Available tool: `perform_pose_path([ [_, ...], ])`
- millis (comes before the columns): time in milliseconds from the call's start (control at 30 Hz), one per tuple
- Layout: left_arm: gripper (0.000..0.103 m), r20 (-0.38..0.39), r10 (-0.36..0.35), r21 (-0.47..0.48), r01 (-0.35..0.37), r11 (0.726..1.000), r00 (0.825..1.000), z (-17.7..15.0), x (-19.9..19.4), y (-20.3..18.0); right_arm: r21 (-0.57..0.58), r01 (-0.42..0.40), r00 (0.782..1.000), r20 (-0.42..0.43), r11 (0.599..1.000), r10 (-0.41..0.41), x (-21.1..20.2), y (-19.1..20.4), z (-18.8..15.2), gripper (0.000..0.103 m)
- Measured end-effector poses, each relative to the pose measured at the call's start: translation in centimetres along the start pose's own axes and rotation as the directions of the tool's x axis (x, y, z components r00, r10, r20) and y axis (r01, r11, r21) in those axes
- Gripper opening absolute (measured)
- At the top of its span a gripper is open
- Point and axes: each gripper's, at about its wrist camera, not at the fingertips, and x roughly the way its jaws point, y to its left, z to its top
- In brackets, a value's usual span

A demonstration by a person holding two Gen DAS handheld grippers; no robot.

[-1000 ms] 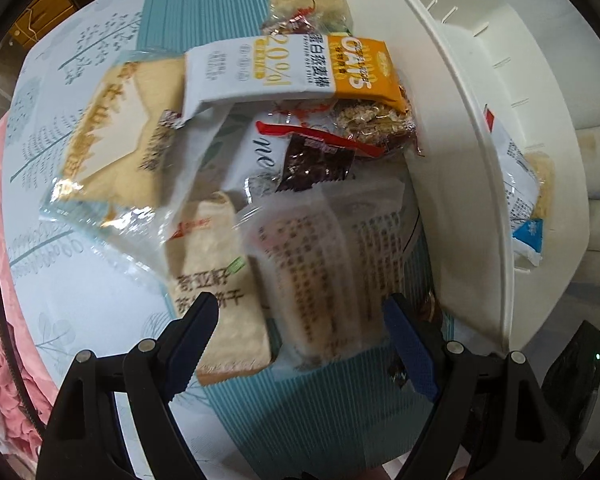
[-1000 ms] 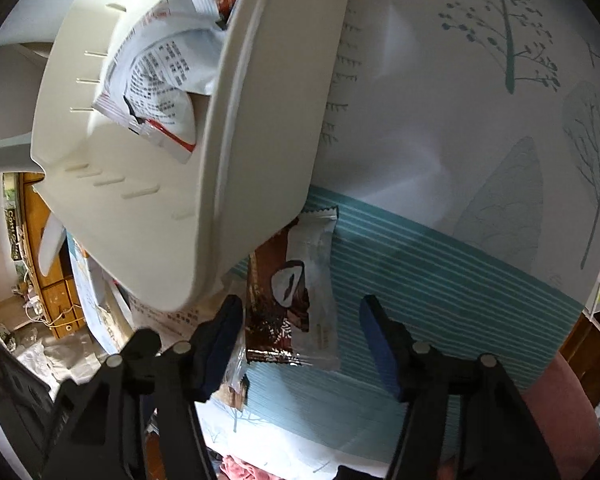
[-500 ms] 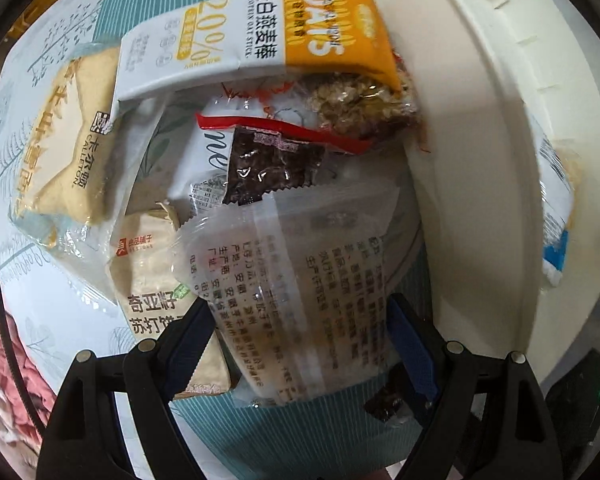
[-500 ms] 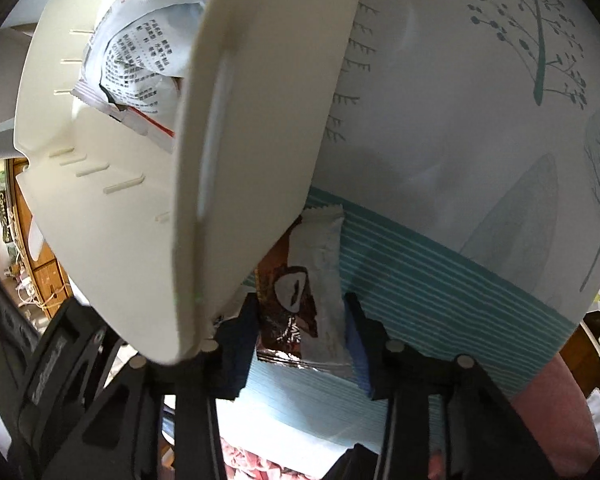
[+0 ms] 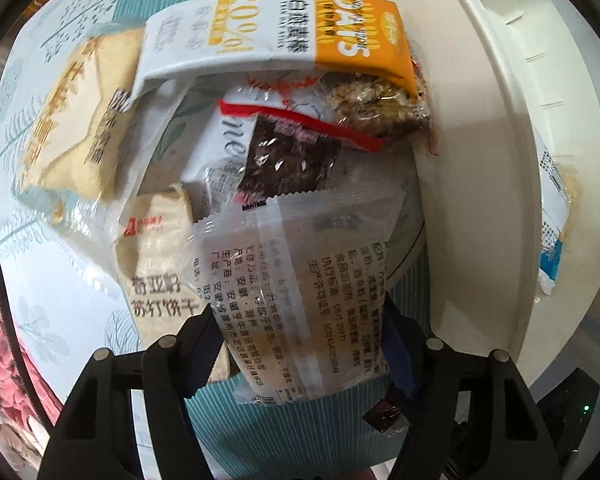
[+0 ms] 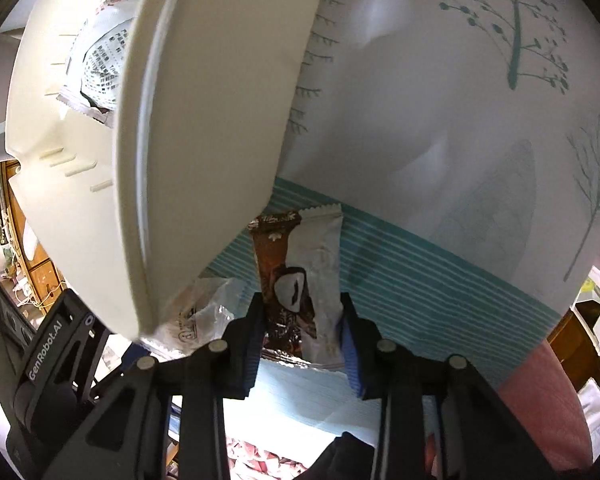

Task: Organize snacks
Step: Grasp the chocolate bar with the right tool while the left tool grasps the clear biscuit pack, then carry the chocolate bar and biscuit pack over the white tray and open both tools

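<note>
One white basket [image 5: 480, 184], two grippers, and about seven snack packets [image 5: 300, 288] in the left-wrist view.

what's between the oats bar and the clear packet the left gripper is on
In the left wrist view, a dark brown sachet lies between the oats bar and clear packet.

Your left wrist view looks steeply down, close over the snack pile [image 5: 284, 184], with the white basket [image 5: 480, 184] at its right. Your right wrist view faces down beside that same basket [image 6: 204, 152], here at its left.
</note>
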Motion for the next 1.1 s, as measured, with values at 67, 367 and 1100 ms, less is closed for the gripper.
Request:
perform_pose_path([
  [67,0.069,0.001,-0.014,-0.008,0.014,1.0,1.0,-0.4,-0.2,0.9,-0.001,0.004,1.0,0.004,1.0,-0.004,0.4,0.8,0.0,0.034],
  [367,0.069,0.057,-0.071,-0.024,0.072,0.997,0.996,-3.3,-3.4,5.1,-0.023,-0.008,1.0,0.001,1.0,0.008,-0.4,0.2,-2.6,0.034],
  [1100,0.069,0.405,-0.224,0.064,0.217,0.974,0.886,-13.1,-14.8,12.5,-0.353,-0.132,0.985,0.059,0.926,0.163,-3.0,3.7,-14.7,0.033],
])
